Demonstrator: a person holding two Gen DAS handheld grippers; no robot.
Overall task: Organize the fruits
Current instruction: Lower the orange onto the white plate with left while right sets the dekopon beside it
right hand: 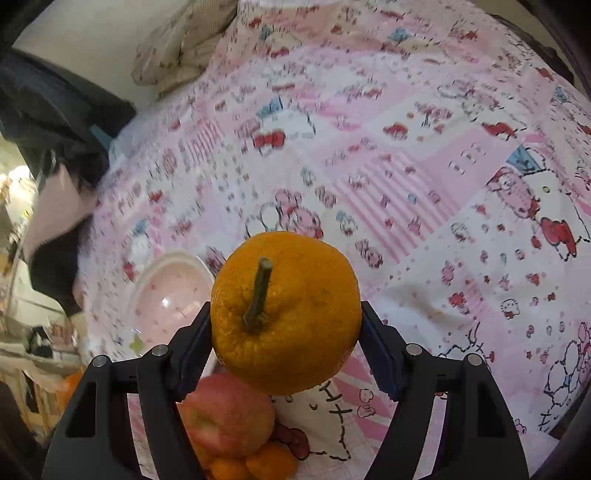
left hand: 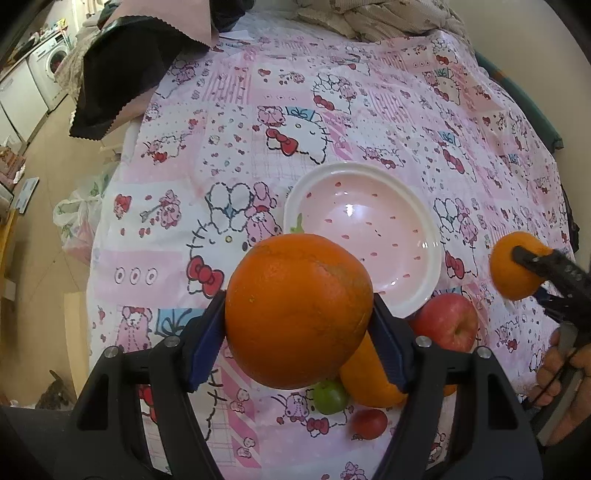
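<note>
My left gripper is shut on a large orange and holds it above the table, just in front of the empty pink plate. My right gripper is shut on a yellow-orange citrus with a stem, lifted above the cloth; it also shows at the right in the left wrist view. On the table below lie a red apple, another orange, a small green fruit and a small red fruit. The right wrist view shows the apple and small oranges.
A pink cartoon-print tablecloth covers the table. A dark cloth hangs at the far left edge and a crumpled blanket lies at the back. The floor with a plastic bag lies left of the table.
</note>
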